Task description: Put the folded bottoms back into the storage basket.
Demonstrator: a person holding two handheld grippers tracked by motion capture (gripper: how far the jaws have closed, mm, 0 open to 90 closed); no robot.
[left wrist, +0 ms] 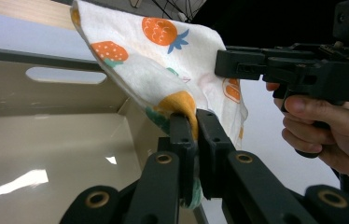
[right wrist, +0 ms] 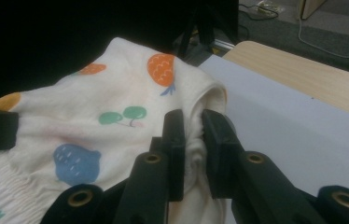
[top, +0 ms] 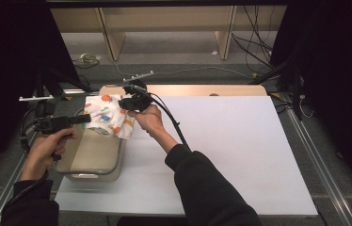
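A white cloth (top: 107,115) printed with coloured fruit hangs stretched between both grippers above the far end of a beige plastic bin (top: 94,157). My left gripper (top: 85,119) is shut on the cloth's (left wrist: 163,70) lower edge, the fabric pinched between its jaws (left wrist: 195,128). My right gripper (top: 126,102) is shut on a bunched fold of the cloth (right wrist: 93,126) at its other side, fabric squeezed between the jaws (right wrist: 193,128). In the left gripper view the right gripper (left wrist: 238,63) and the hand holding it sit just beyond the cloth.
The bin (left wrist: 46,135) is empty inside and has a handle slot in its far wall. It stands at the left edge of a white table (top: 230,141). A wooden board (top: 202,89) lies along the far edge, with cables on the floor behind.
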